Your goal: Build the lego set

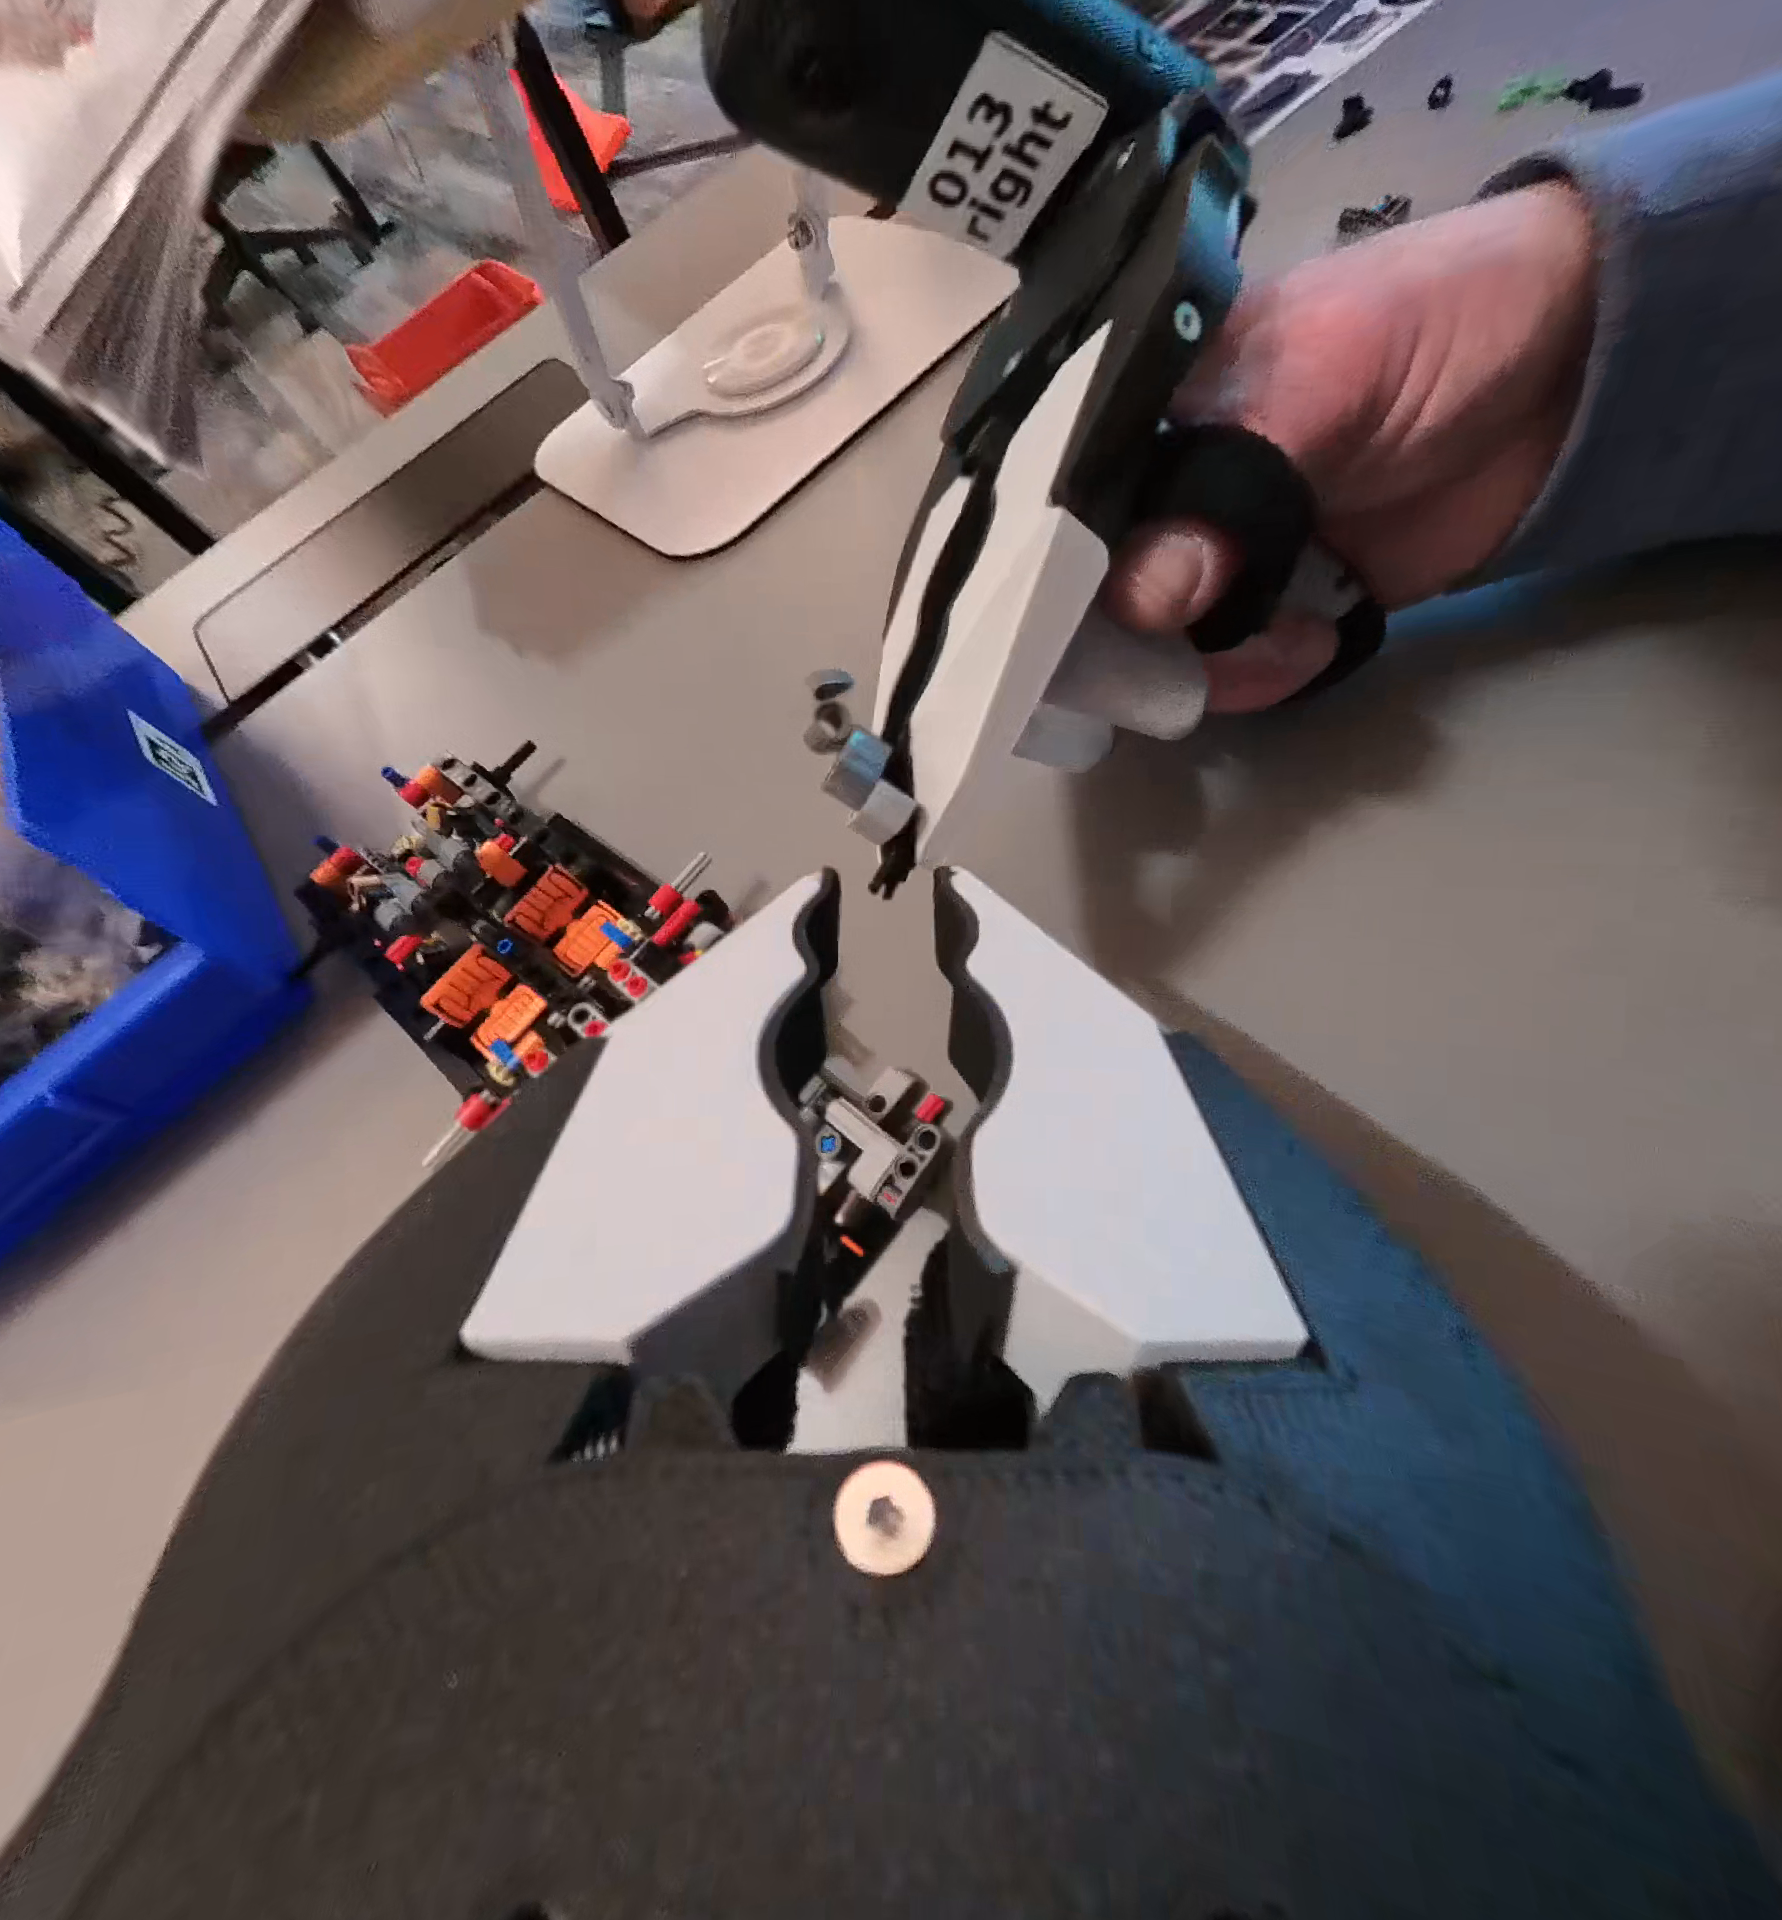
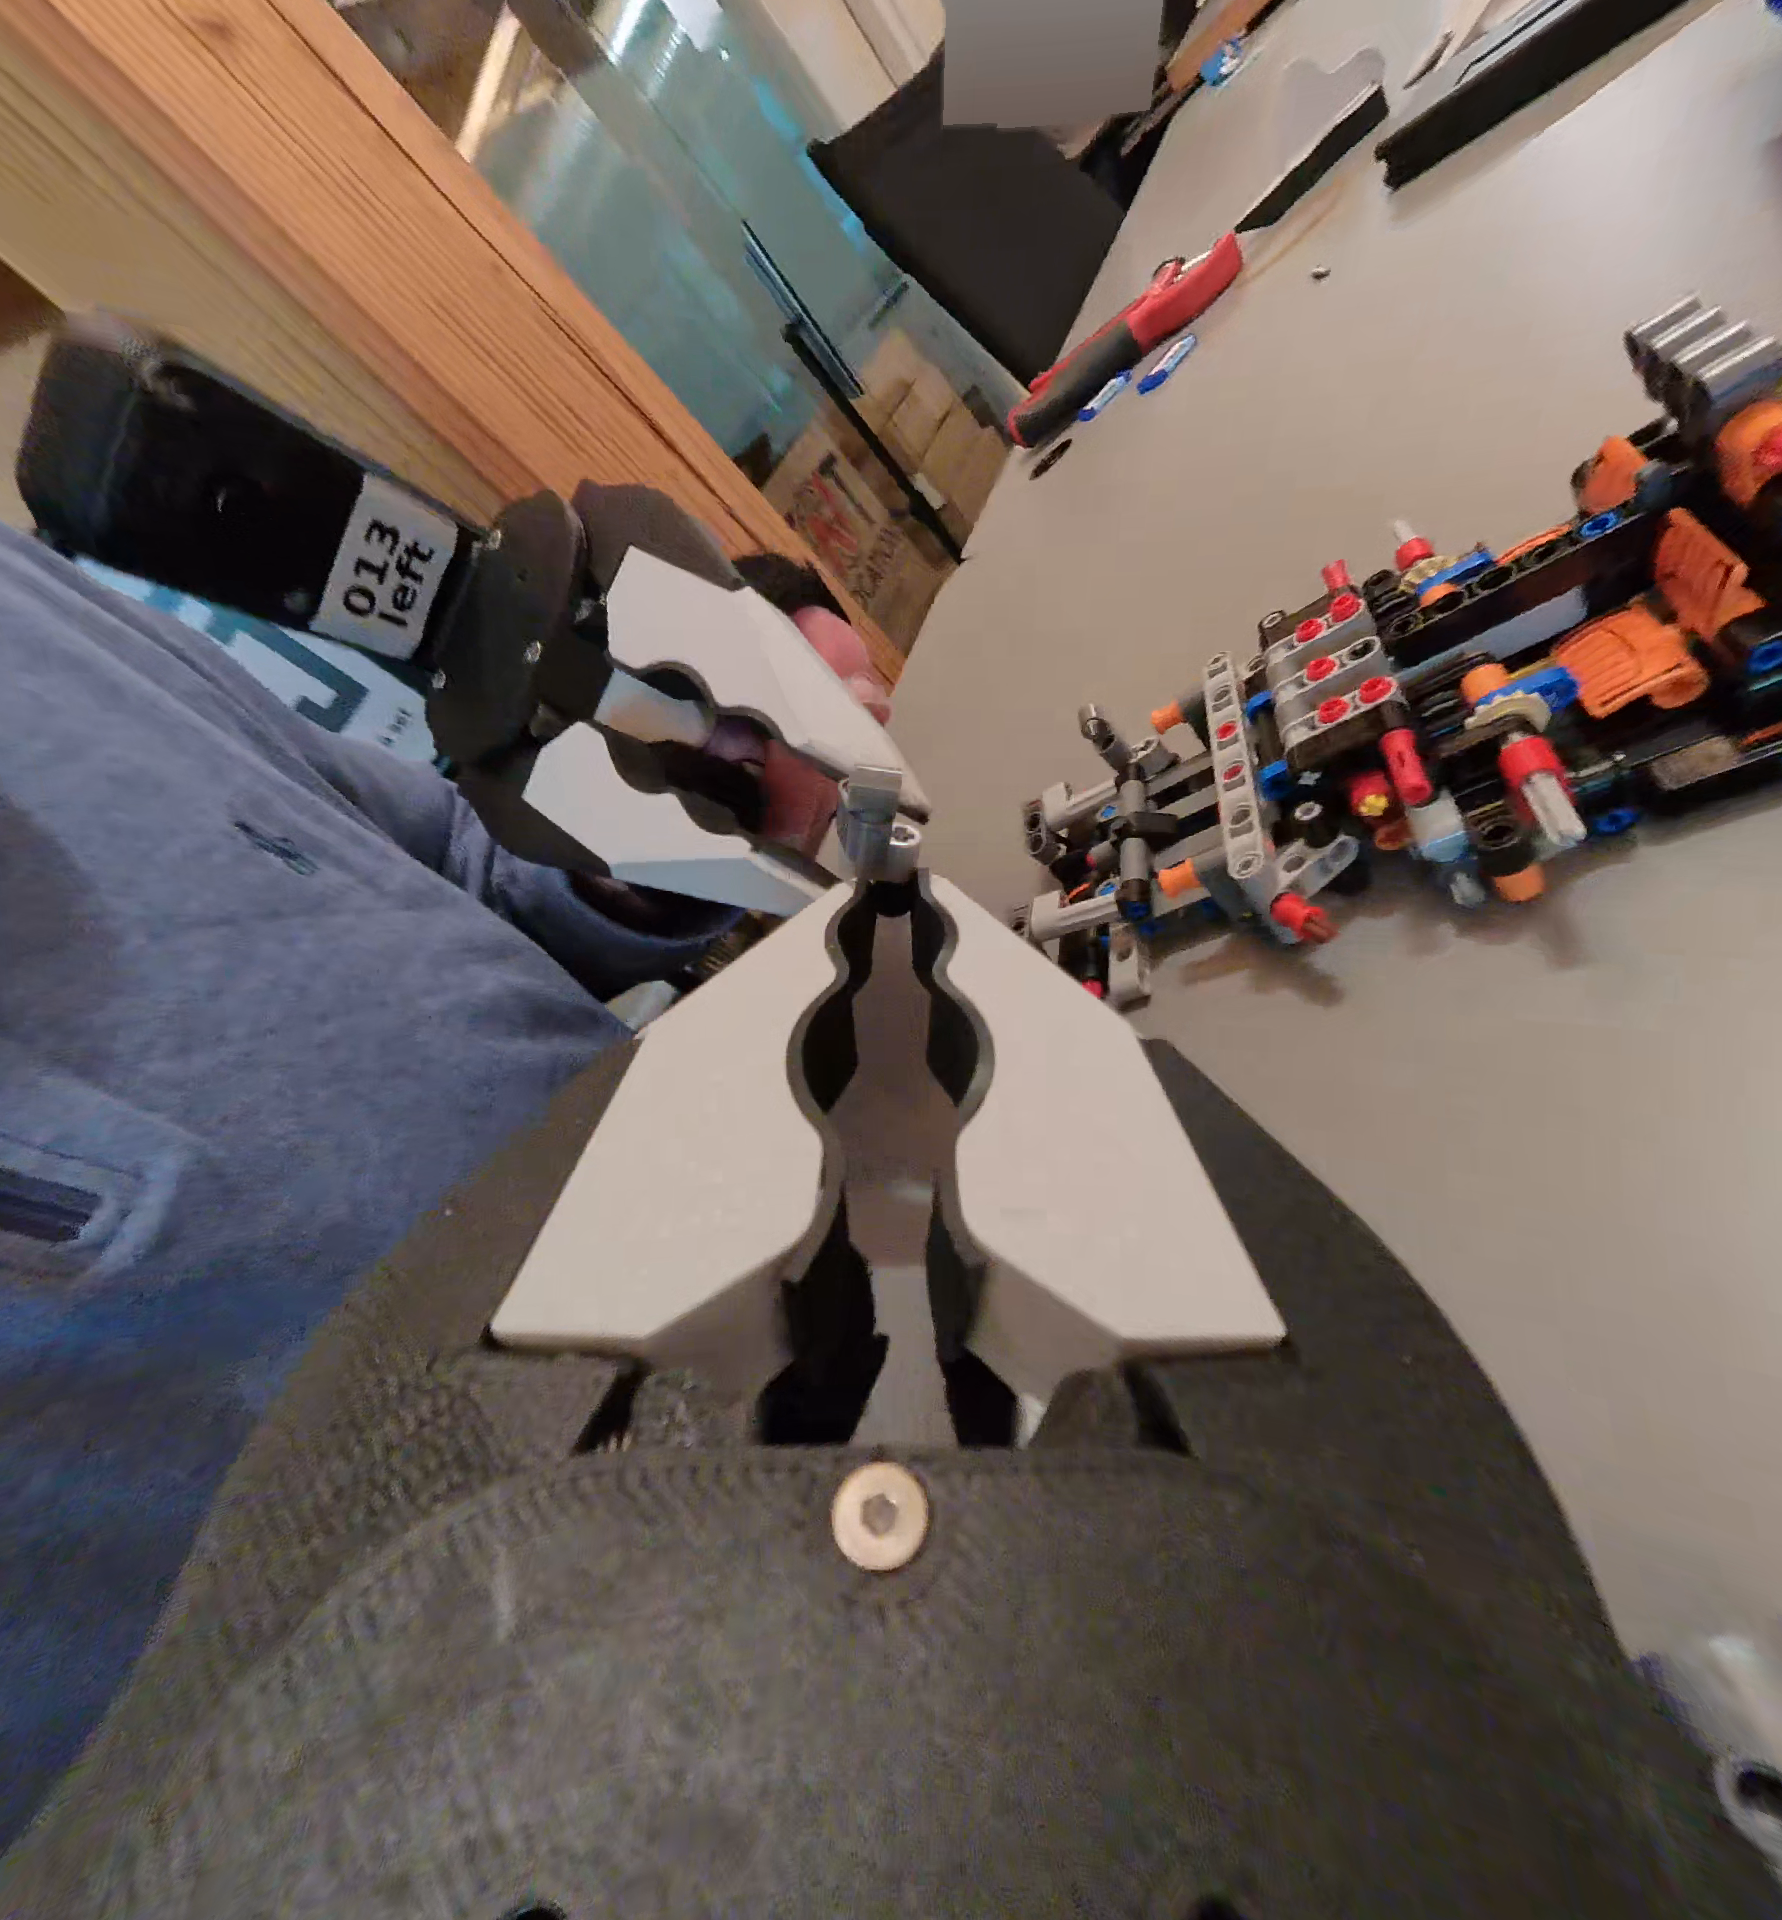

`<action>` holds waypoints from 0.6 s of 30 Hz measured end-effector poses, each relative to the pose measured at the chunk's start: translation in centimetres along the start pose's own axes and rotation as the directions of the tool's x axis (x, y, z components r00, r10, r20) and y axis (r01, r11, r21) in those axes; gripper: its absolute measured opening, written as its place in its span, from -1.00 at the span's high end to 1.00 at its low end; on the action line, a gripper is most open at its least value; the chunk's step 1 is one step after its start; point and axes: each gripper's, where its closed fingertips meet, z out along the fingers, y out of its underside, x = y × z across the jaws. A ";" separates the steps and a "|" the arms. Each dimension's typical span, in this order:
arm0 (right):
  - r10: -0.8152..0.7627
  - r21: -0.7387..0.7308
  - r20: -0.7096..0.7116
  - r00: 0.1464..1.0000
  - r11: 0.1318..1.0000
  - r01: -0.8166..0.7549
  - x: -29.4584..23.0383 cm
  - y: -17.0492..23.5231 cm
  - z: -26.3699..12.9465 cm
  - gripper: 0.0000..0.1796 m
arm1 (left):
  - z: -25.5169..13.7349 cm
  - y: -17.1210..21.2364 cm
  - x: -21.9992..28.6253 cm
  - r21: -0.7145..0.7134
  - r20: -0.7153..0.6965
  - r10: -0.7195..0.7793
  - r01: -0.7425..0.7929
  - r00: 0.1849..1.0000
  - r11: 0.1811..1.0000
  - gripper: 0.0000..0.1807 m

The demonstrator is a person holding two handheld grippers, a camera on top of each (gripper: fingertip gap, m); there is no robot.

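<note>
Meanwhile, both claws meet tip to tip above the table (image 1: 1386, 1039).

Right claw (image 2: 889, 891) is pinched nearly closed on a small black pin (image 2: 887, 900), and a grey piece (image 2: 871, 821) sits just beyond its tips, seemingly on that pin. Left claw (image 1: 884, 883) stands narrowly apart, its tips either side of the pin's end, gripping nothing that shows. Half-built lego model (image 2: 1489, 727) lies on the table, off to the side beside a blue bin (image 1: 87, 831).

The lego model (image 1: 513, 935) lies on the table (image 1: 1386, 1039), just beside the bin (image 1: 87, 831).
</note>
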 end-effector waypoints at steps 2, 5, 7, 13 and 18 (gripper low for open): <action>0.043 0.012 0.046 0.998 0.999 -0.043 -0.4 -0.2 -0.1 0.94 | -0.1 -0.2 0.2 0.009 0.002 0.035 -0.035 0.999 0.999 0.90; 0.081 0.015 0.074 0.994 0.997 -0.082 -0.5 -0.1 0.0 0.94 | -0.2 -0.2 0.1 0.004 0.016 0.066 -0.066 0.998 0.998 0.95; 0.109 0.030 0.103 0.989 0.993 -0.113 -0.8 -0.4 0.0 0.95 | -0.4 -0.5 0.1 0.016 0.026 0.085 -0.085 0.996 0.996 0.96; 0.158 0.061 0.131 0.979 0.984 -0.167 -1.3 -1.0 -0.2 0.95 | -0.7 -1.1 0.0 0.033 0.059 0.117 -0.120 0.991 0.992 0.97; 0.189 0.110 0.124 0.974 0.973 -0.203 -1.4 -1.5 -0.4 0.94 | -0.8 -1.4 -0.1 0.047 0.090 0.123 -0.128 0.988 0.991 0.97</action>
